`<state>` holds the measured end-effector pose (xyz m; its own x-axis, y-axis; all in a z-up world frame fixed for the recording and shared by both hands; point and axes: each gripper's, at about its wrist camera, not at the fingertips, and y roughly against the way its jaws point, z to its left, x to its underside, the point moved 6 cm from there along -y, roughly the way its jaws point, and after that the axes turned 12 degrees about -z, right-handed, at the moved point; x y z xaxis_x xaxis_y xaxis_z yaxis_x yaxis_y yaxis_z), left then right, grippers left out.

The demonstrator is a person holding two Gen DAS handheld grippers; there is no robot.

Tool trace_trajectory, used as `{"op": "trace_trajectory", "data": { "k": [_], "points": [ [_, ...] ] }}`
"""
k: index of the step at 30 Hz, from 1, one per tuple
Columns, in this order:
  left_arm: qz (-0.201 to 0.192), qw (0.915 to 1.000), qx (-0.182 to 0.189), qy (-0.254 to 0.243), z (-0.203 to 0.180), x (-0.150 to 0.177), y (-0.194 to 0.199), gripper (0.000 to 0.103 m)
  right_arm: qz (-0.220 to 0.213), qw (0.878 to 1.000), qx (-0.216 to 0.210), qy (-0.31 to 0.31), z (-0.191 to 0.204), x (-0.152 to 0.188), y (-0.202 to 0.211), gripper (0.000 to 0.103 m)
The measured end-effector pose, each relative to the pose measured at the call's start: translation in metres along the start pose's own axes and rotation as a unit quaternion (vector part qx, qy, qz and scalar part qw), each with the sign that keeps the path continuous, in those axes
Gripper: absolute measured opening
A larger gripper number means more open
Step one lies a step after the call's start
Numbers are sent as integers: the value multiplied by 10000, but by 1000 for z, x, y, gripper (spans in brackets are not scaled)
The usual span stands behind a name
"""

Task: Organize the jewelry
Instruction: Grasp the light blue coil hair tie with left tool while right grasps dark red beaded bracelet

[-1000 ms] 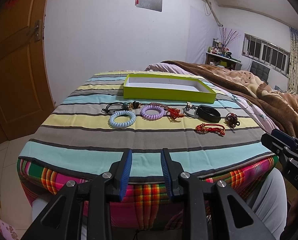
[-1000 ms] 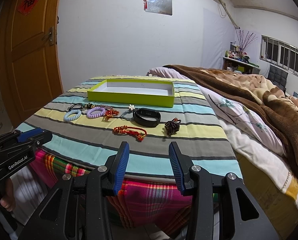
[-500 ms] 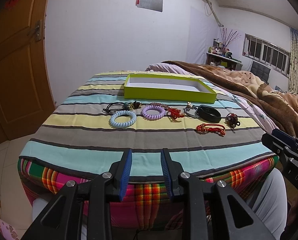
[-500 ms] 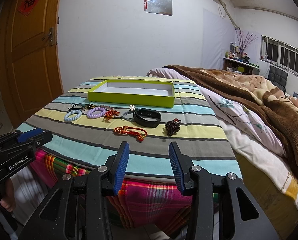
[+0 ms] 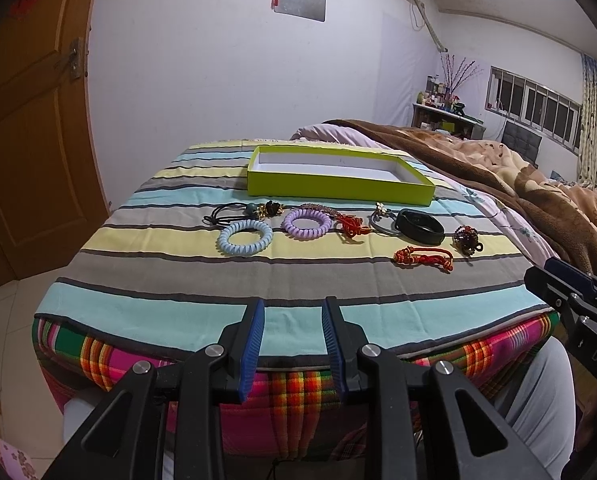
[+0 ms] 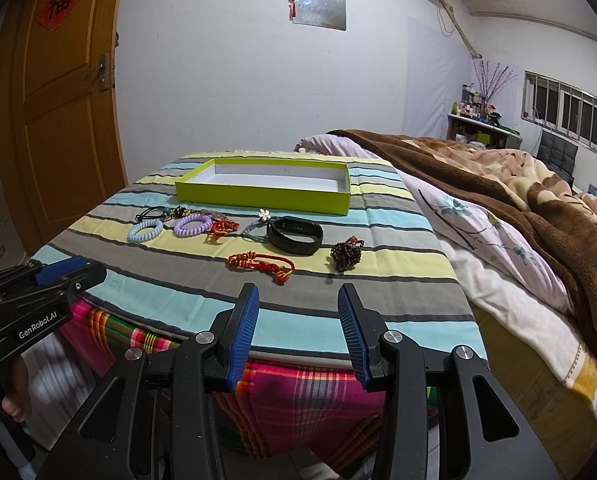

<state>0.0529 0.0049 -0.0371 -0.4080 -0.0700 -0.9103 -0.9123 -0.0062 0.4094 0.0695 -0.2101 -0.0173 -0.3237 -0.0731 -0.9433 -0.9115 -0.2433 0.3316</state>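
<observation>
The tabletop (image 5: pixel 146 308), under a striped cloth, fills the middle of both views, and at its far end, centre frame, stands the green box (image 5: pixel 338 190), open and with nothing in it. In front of the box the jewelry lies in a loose row across the middle of the left view: black band (image 5: pixel 420 226), blue coil (image 5: pixel 245 237), purple coil (image 5: pixel 307 224), red cord (image 5: pixel 424 258), a second red knot (image 5: pixel 350 226), bead cluster (image 5: pixel 466 237), black tie (image 5: pixel 234 212) and grey tie (image 5: pixel 380 220) (some of them touch or overlap their neighbours).

No piece is in the box yet, so I judge the sorting is not yet begun. The left hand-held gripper (image 5: pixel 292 334) and the right hand-held gripper (image 6: pixel 298 322) both hang at the bottom of their frames over the near edge, jaws spread, nothing between them.

The next move probably calls for reaching up-frame to one piece; the red cord lies nearest to the right one and apart from the rest, so it looks the easiest to pinch, then carry over the box's near wall.
</observation>
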Motion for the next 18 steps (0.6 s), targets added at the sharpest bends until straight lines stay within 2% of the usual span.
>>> {"op": "trace_trajectory", "data": {
  "k": [10, 18],
  "points": [
    [191, 9996, -152, 130, 17, -9, -31, 30, 135, 9998, 82, -95, -14, -3, -26, 42],
    [334, 9982, -439, 252, 44, -22, -70, 30, 368, 9988, 181, -271, -32, -6, -61, 42]
  ]
}}
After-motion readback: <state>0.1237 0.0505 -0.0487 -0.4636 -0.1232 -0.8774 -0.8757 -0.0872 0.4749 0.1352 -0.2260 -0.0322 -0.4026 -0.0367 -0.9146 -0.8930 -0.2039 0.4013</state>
